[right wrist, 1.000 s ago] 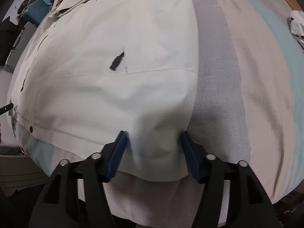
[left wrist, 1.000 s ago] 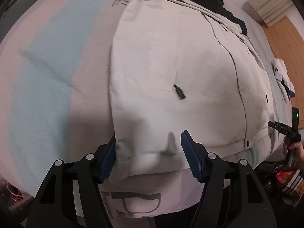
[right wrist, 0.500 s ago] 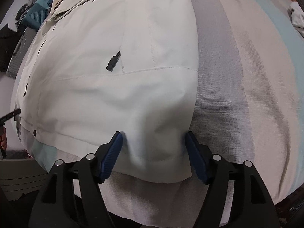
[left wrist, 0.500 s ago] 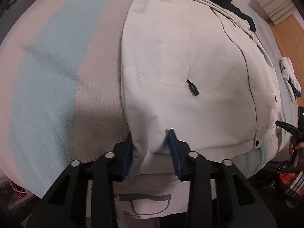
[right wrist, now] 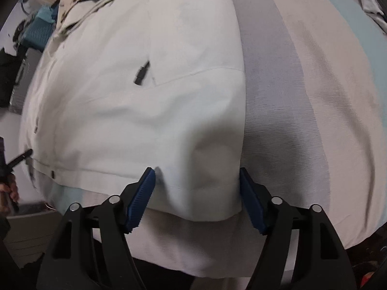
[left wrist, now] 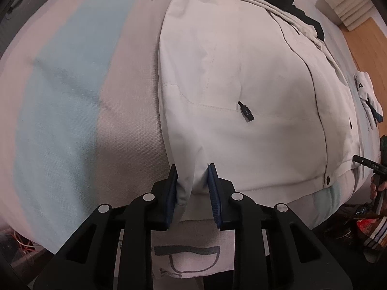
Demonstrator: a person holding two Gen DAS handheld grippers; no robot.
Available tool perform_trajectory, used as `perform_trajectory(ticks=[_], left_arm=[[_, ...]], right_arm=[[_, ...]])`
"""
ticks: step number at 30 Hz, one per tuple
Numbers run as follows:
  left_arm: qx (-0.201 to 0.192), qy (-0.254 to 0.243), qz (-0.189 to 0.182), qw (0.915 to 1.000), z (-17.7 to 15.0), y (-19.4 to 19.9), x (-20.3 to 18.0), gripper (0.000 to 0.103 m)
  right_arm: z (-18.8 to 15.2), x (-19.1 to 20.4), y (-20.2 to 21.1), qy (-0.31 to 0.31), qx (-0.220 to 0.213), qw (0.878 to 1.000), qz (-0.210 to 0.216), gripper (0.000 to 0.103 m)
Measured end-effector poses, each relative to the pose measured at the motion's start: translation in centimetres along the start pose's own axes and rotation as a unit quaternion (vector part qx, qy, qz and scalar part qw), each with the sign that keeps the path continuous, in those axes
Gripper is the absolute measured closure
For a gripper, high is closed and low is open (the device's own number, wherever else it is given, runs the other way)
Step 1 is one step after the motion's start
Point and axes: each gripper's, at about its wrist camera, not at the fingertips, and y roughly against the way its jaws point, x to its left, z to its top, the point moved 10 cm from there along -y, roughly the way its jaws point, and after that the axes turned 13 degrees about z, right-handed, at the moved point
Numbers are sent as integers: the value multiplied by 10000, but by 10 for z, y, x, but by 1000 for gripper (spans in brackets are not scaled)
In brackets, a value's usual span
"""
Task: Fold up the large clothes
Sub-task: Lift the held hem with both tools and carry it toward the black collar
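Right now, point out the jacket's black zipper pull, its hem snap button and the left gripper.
zipper pull (left wrist: 247, 112): left wrist view, pull's middle.
hem snap button (left wrist: 327, 179): left wrist view, button's centre.
left gripper (left wrist: 192, 176): left wrist view, between fingertips.

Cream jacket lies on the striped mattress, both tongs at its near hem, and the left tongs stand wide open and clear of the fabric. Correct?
Not quite. In the left wrist view the left tongs have just been closing and pinch a fold of the jacket hem. The rest holds: striped mattress, right tongs at the hem.

Black left tongs (left wrist: 192, 181), ribbed blue pads (right wrist: 142, 198), silver, seemingly round screws (left wrist: 148, 197)
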Motion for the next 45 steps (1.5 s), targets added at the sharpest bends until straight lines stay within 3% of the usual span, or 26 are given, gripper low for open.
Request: perform_trajectory(ticks=[2, 4, 10, 14, 15, 17, 22, 35, 41, 45], left_arm=[[-28, 0, -4, 10000, 1, 4, -2, 84], [-83, -64, 27, 9999, 1, 8, -1, 88], [-101, -145, 136, 9998, 0, 6, -3, 90], [-57, -15, 205, 9998, -2, 0, 3, 82], [-61, 8, 218, 9997, -2, -1, 4, 82], [-54, -5, 211, 9998, -2, 0, 3, 85], [-92, 4, 125, 9999, 3, 10, -1, 97], [-83, -297, 184, 9994, 16, 47, -13, 100], [75, -285, 178, 9994, 21, 60, -15, 100], [249, -202, 161, 9994, 26, 67, -17, 100]], right_arm=[[1, 11, 4, 51, -20, 9999, 141, 60], [0, 20, 5, 241, 28, 9996, 121, 64], [1, 15, -12, 224, 168, 9995, -173, 57], [3, 15, -14, 134, 113, 9995, -270, 53], [3, 17, -16, 177, 128, 9992, -337, 55], [6, 25, -17, 148, 139, 9990, -393, 73], [13, 46, -15, 354, 241, 9971, -632, 91], [27, 87, 11, 501, 388, 9917, -1114, 93], [47, 119, 26, 417, 268, 9913, -1221, 94], [48, 119, 41, 359, 280, 9916, -1207, 94]])
